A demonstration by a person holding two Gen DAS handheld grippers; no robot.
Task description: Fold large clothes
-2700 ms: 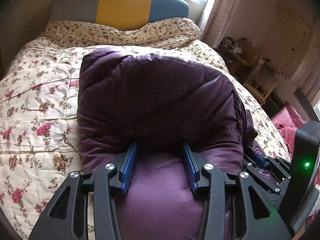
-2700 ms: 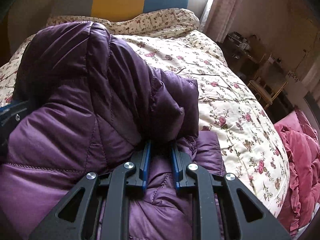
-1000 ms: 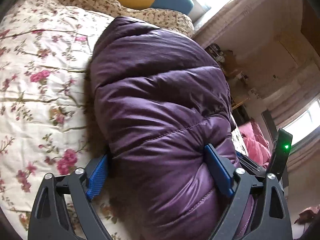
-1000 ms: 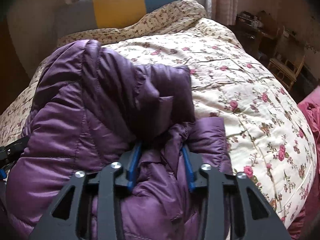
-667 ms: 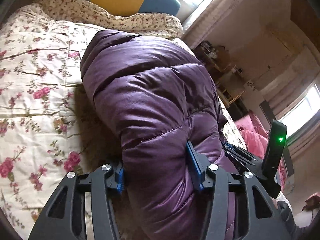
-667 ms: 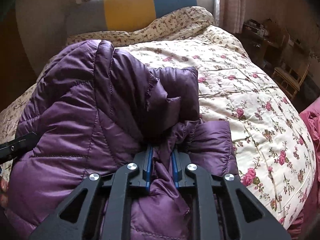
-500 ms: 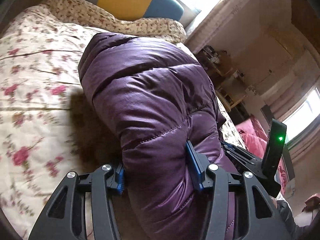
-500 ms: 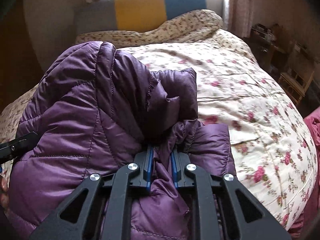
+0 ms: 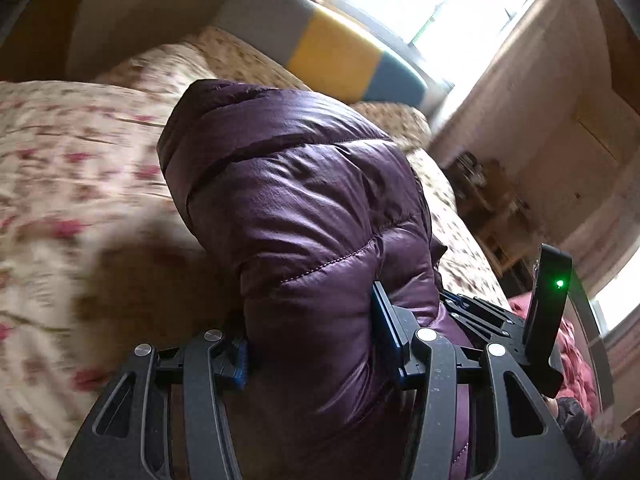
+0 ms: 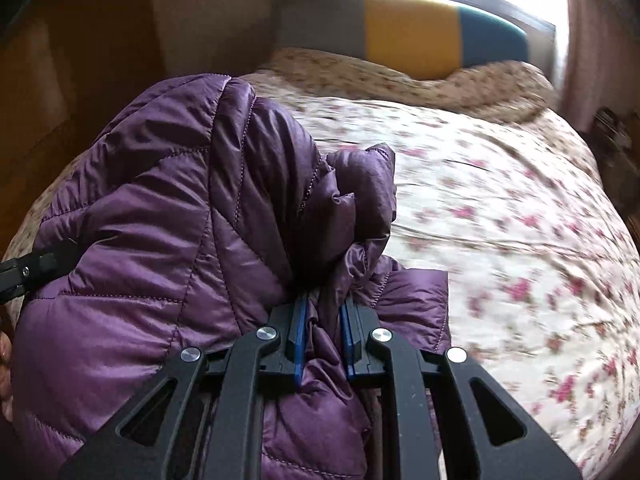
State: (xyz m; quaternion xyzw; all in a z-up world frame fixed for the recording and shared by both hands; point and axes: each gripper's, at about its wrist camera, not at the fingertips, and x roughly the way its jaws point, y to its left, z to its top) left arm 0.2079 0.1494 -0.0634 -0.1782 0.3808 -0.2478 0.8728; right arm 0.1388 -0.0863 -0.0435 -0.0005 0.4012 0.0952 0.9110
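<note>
A puffy purple quilted jacket (image 9: pixel 304 208) is bundled into a thick folded roll and held up above the floral bed quilt (image 9: pixel 60 184). My left gripper (image 9: pixel 310 332) is shut on a thick fold of the jacket, its blue pads pressed into both sides. My right gripper (image 10: pixel 322 320) is shut on a bunched edge of the same jacket (image 10: pixel 168 216), jaws almost together. The right gripper's body with a green light (image 9: pixel 548 312) shows at the right of the left wrist view.
The bed quilt (image 10: pixel 500 216) spreads below and to the right. A grey, yellow and blue headboard (image 10: pixel 404 28) stands at the far end under a bright window. A pink cloth (image 9: pixel 576 356) lies at the right. Wooden furniture (image 9: pixel 488 200) stands beyond the bed.
Both grippers closed on the jacket and then lifted it off the bed. The views have tilted up toward the headboard and window, and the quilt is blurred with motion.
</note>
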